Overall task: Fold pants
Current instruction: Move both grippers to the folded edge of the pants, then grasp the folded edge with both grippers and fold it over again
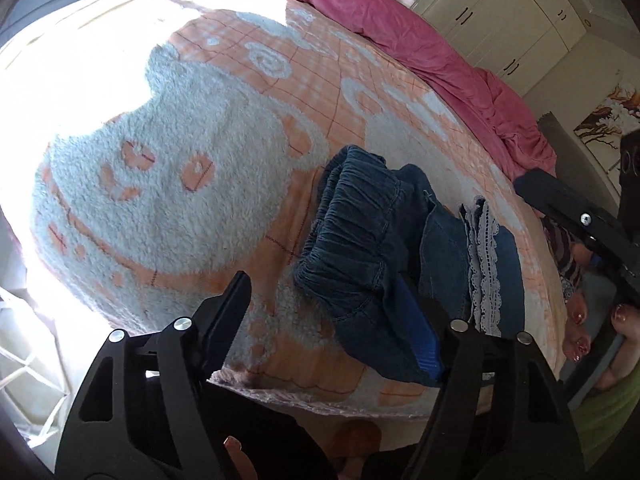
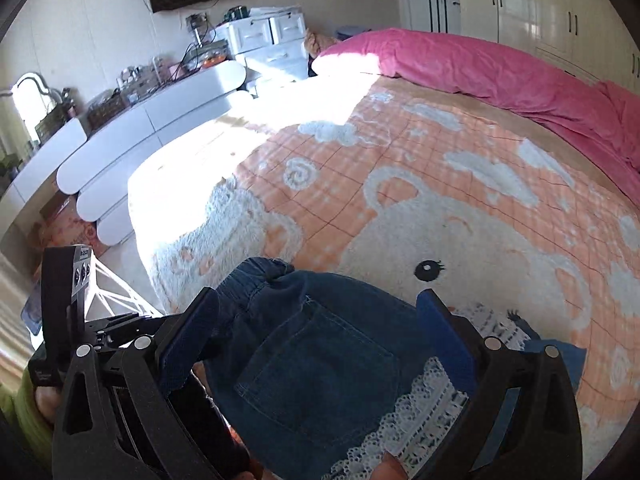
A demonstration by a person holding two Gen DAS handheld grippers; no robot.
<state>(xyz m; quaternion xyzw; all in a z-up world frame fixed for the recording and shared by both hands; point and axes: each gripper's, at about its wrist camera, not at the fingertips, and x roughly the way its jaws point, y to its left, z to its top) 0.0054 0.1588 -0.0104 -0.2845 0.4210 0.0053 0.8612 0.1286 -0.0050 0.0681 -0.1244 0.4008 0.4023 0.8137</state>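
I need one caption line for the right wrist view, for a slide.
Open right gripper above folded denim pants with white lace trim on a peach cartoon blanket.

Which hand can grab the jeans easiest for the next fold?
Probably right: the right gripper has its jaws open around the jeans. The left gripper sits at their edge, mostly over blanket.

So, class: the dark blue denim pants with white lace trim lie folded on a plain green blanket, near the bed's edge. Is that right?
Not quite. The dark blue denim pants with white lace trim lie on a fluffy orange-and-white cartoon-patterned blanket, not a plain green one; the right wrist view shows it. The rest holds.
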